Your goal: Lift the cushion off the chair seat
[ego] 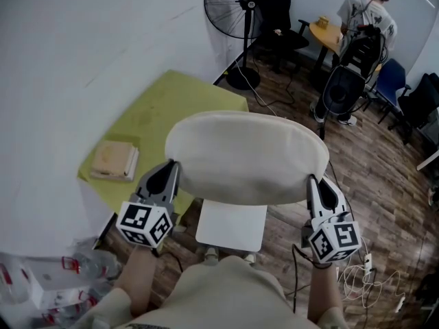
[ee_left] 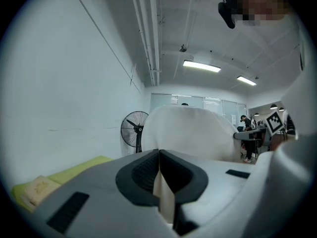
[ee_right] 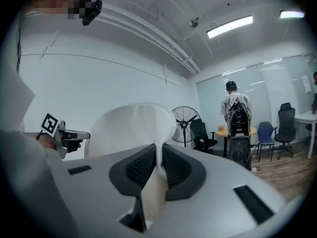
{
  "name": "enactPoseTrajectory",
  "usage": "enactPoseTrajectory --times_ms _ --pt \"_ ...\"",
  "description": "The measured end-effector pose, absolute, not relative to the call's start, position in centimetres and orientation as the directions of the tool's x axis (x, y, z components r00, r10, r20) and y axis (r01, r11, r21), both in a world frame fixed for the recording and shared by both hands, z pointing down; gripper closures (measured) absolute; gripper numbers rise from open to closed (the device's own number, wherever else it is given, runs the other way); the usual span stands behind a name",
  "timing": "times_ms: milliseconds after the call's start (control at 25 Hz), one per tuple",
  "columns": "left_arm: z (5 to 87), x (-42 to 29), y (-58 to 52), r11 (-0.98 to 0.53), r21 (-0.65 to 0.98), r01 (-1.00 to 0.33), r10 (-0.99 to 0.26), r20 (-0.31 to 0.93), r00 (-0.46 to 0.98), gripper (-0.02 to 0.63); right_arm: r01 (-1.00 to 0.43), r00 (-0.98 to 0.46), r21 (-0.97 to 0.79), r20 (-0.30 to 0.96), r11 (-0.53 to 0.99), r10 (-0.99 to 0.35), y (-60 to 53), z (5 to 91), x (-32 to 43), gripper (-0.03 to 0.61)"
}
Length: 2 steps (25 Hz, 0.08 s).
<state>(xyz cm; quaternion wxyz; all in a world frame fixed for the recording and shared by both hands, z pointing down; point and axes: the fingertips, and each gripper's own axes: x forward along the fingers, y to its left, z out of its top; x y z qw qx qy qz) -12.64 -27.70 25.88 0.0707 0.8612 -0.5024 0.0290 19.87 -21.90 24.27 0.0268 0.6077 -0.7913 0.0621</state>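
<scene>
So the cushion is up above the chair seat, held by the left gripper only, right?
No, both grippers hold it. The right gripper view shows the right gripper shut on the edge of the cushion too; the left gripper grips the other side, above the chair seat.

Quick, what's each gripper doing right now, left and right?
Left gripper: closed, pinching one edge of the cushion.
Right gripper: closed, pinching the cushion's opposite edge.

No legible text or labels.
</scene>
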Motion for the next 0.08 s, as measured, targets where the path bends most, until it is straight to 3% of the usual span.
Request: enactPoseTrajectory --times_ms 80 --pt "25.86 -12.6 -27.83 -0.483 0.093 -0.87 -0.862 0.121 0.492 0.591 -0.964 -0.265 -0.064 0.118 0.259 -0.957 -22.08 24.3 19.88 0.518"
